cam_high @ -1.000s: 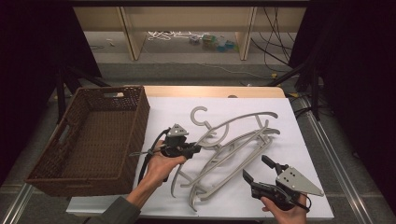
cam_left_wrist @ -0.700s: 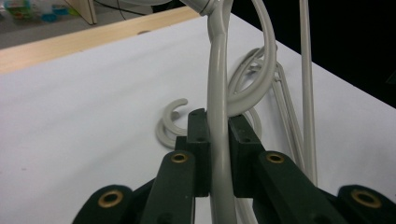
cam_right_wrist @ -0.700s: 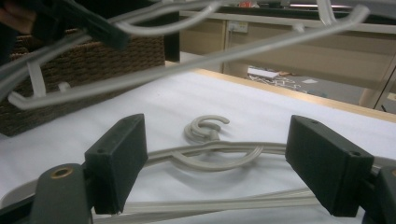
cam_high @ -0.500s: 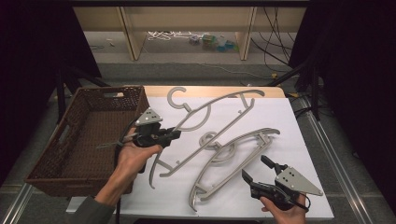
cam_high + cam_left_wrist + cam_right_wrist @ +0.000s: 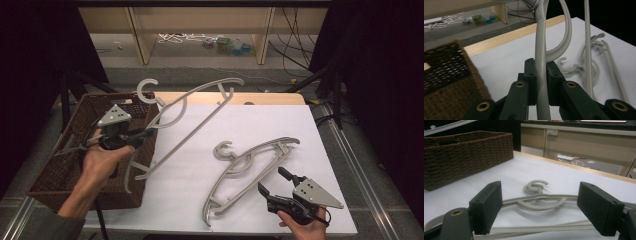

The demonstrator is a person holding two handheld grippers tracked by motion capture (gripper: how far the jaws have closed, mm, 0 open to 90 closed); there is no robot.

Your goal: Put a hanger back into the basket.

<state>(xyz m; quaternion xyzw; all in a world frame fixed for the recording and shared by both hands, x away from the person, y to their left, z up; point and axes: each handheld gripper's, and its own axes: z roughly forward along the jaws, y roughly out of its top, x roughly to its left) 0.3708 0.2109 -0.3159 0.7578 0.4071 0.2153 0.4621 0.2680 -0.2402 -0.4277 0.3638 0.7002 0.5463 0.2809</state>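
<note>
A grey plastic hanger (image 5: 186, 135) hangs in the air, its hook over the back corner of the brown wicker basket (image 5: 100, 192). My left gripper (image 5: 142, 134) is shut on one of its arms; in the left gripper view the jaws clamp that arm (image 5: 540, 75) upright. More grey hangers (image 5: 252, 159) lie stacked on the white sheet, hooks to the left. My right gripper (image 5: 272, 182) rests open at the front right, just short of that stack. In the right gripper view the stack (image 5: 536, 202) lies between and beyond my open right gripper (image 5: 541, 207).
The basket (image 5: 461, 152) stands at the table's left, beside the white sheet (image 5: 260, 120). A strip of wooden tabletop (image 5: 200, 96) runs along the back edge. Beyond it a low shelf (image 5: 140, 35) stands over small clutter on the floor.
My left gripper has lifted one hanger off the stack and carried it left and back, over the basket's edge. The right gripper has stayed in place, open.
</note>
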